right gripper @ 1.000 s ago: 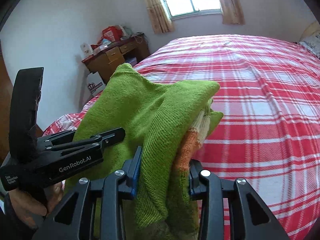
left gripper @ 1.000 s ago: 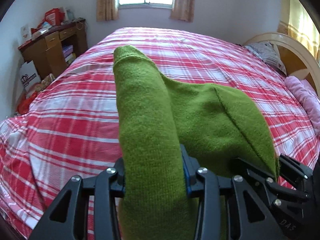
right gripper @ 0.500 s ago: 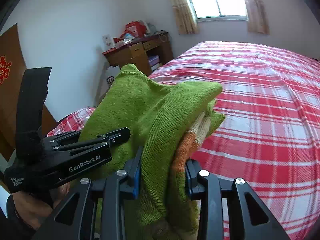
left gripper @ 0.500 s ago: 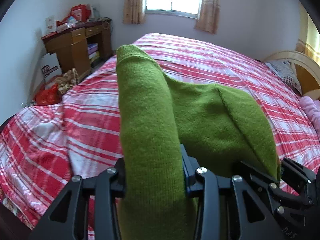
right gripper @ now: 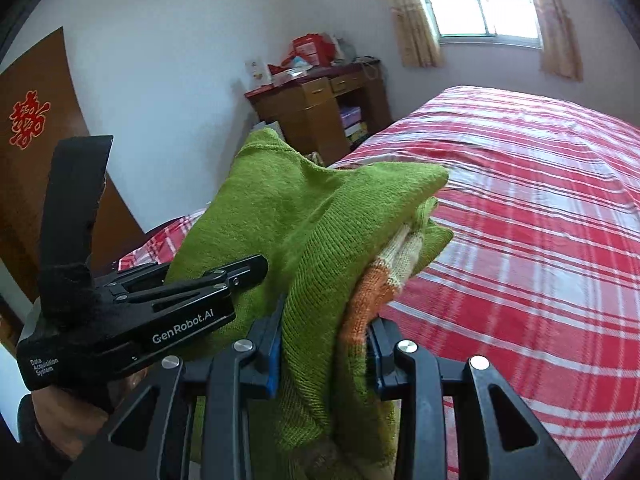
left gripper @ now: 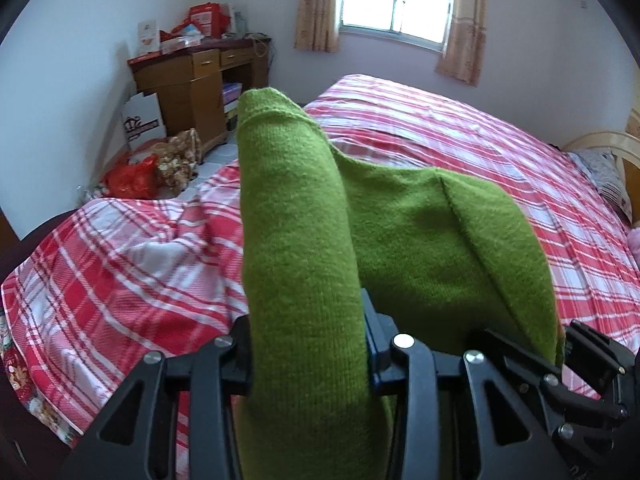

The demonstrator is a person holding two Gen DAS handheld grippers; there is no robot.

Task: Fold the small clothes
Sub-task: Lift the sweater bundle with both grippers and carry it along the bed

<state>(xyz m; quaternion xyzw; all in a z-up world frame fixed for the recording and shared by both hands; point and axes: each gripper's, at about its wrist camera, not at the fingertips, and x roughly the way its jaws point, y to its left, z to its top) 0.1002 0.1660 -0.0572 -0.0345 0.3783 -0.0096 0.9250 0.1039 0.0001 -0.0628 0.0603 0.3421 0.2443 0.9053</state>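
We take the bed with the red-and-white plaid cover (left gripper: 460, 148) as our landmark; off its far left corner stands a brown wooden desk (left gripper: 192, 80) with red boxes on top, and a red plastic bag (left gripper: 132, 180) lies on the floor beside it; on the wall beyond the bed is a window with beige curtains (left gripper: 396, 0). We hold the folded green knitted garment (left gripper: 304, 248) lifted above the near part of the bed; our left gripper (left gripper: 306, 344) has its fingers set narrow and clamped on a thick fold of it; our right gripper (right gripper: 324, 344) likewise pinches the bunched knit, where an orange-and-cream striped part (right gripper: 384, 268) shows at the right finger; in the right wrist view, the left gripper (right gripper: 240, 272) sits at the garment's left side, gripped by a hand (right gripper: 68, 412).
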